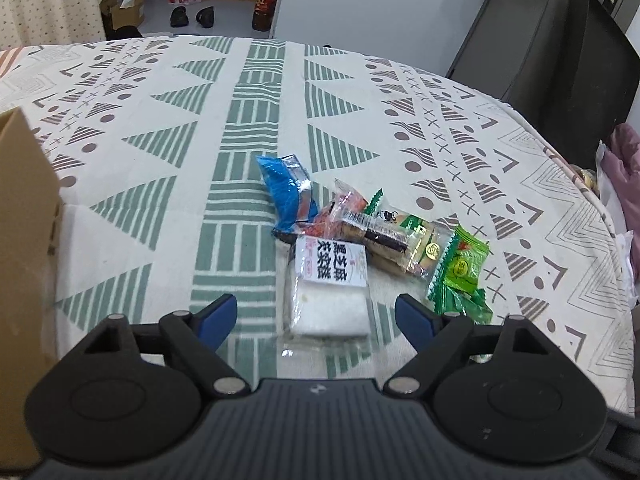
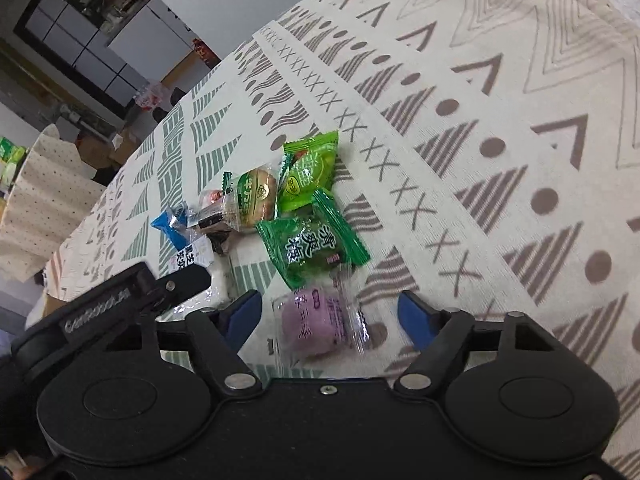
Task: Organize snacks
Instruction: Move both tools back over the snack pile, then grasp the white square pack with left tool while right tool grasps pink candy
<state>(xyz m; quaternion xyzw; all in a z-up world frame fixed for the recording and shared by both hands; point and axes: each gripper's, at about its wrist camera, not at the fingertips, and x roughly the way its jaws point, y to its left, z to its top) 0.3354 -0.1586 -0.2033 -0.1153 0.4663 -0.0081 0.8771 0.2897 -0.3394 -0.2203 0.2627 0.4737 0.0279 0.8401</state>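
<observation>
A small heap of wrapped snacks lies on the patterned tablecloth. In the left wrist view my left gripper (image 1: 316,314) stands open around a white rice-cake packet (image 1: 329,294); beyond it lie a blue packet (image 1: 285,196), a clear-wrapped cake (image 1: 394,236) and green packets (image 1: 464,268). In the right wrist view my right gripper (image 2: 330,312) is open with a purple cake in clear wrap (image 2: 316,326) between its fingers, not pinched. Just past it lie a dark green packet (image 2: 310,250), a light green packet (image 2: 310,170) and a round cake (image 2: 256,196). The left gripper's body (image 2: 120,300) shows at the left.
A cardboard box (image 1: 24,248) stands at the left edge of the left wrist view. The tablecloth (image 1: 160,120) spreads bare to the far table edge. Beyond it are shoes (image 1: 192,16), a bottle (image 1: 262,8) and a dark chair (image 1: 568,64). Pink cloth (image 1: 624,168) lies at the right.
</observation>
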